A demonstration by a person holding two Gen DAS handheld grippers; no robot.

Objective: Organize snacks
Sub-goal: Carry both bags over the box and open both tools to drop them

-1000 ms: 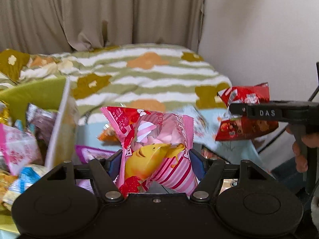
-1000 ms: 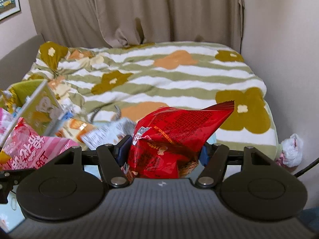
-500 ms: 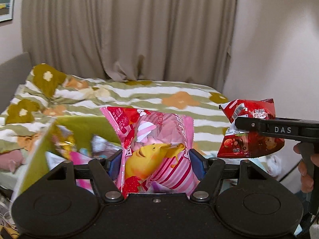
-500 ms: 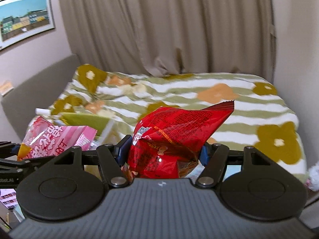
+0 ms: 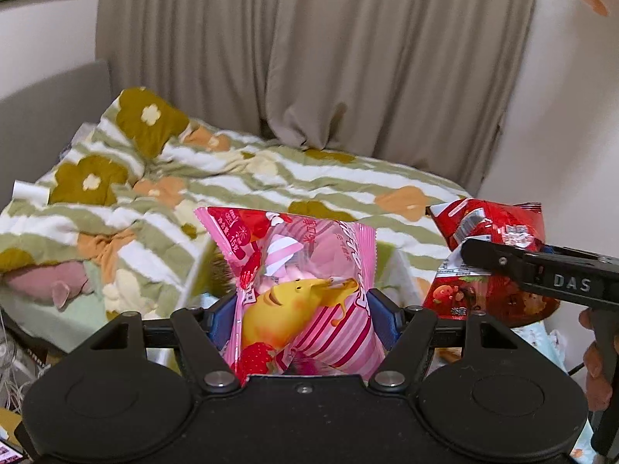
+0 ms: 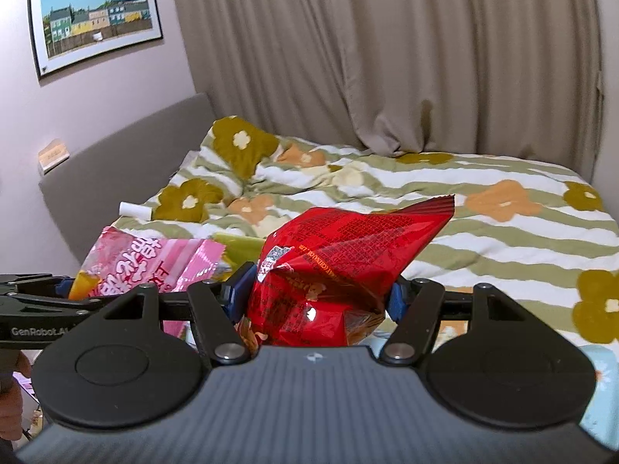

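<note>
1. Comparing with a second ago: the pink packet [image 5: 305, 290] and the red packet [image 6: 340, 266] sit in the same poses between the same pads, while the scene behind them has changed — the green box and the heap of loose snacks that filled the lower left of both views are almost gone, and curtain [image 5: 348, 58], wall and framed picture [image 6: 96, 19] now fill the upper frame.
2. Reading: both packets have been lifted clear of the pile and are in transit; sorting of these two is under way, placement not yet done. Destination not visible.
3. Pink packet — striped, printed with strawberries and a yellow cartoon figure, puffy and creased at the waist where the left gripper [image 5: 303, 319] pinches it. It stands upright in the air above the bed edge.
4. Red packet — glossy foil, crumpled, sealed top corner pointing up and right; the right gripper [image 6: 319, 295] is clamped on its lower half.
5. Surroundings: flowered striped quilt [image 6: 464, 224] below and beyond both packets; a sliver of the green box [image 6: 240, 243] shows between them.
</note>
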